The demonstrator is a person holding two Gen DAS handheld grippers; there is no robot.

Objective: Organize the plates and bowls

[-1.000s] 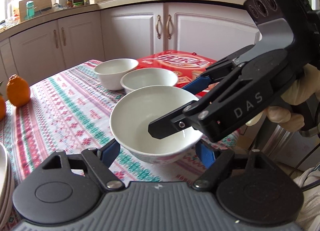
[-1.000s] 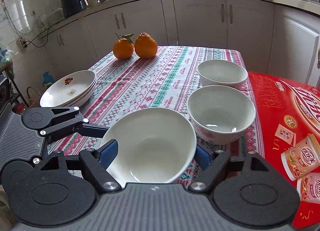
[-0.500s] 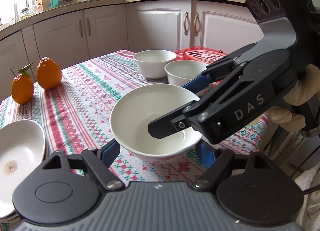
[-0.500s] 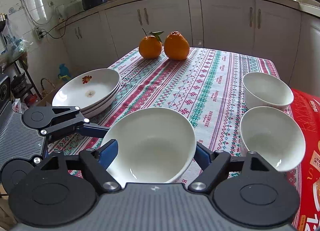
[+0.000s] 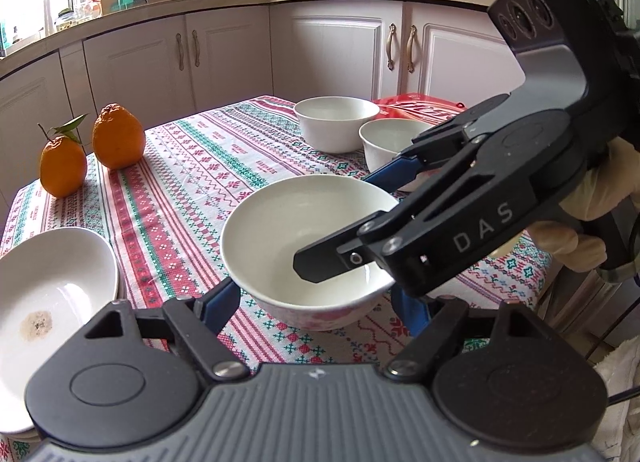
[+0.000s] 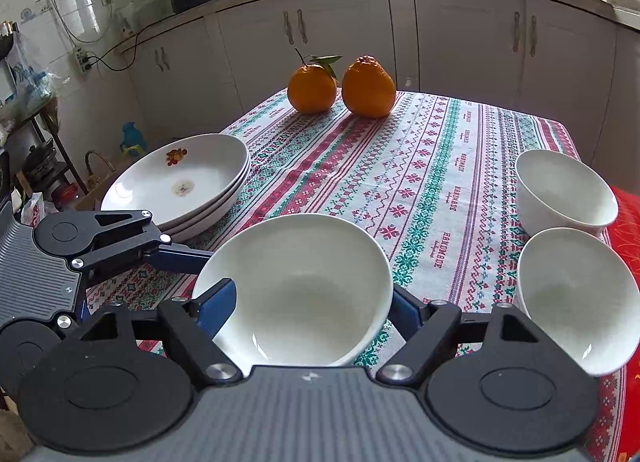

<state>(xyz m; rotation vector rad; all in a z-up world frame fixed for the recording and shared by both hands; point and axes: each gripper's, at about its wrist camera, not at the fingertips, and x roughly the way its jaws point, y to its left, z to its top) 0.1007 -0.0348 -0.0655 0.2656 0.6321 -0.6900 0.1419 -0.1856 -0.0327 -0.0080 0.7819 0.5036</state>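
We see 1 white bowl point(image 5: 304, 246) at centre frame in both wrist views, raised above the striped cloth on the worktop point(image 5: 192, 190). The left tongs point(image 5: 316, 302) span it, blue pads against opposite sides of its wall, so they are closed on the bowl. The right tongs point(image 6: 308, 302) do likewise in their own view, blue pads pressed to the bowl's left and right flanks.

In the left view the right tongs reach in from the right of the frame, a gloved hand point(image 5: 592, 214) behind them.

2 more bowls point(image 6: 564, 194) sit close together at the right edge of the right view, beside a red package point(image 6: 628, 230). A stack of 3 plates point(image 6: 180, 182) lies at middle left. 2 oranges point(image 6: 364, 90) stand touching at the upper centre.
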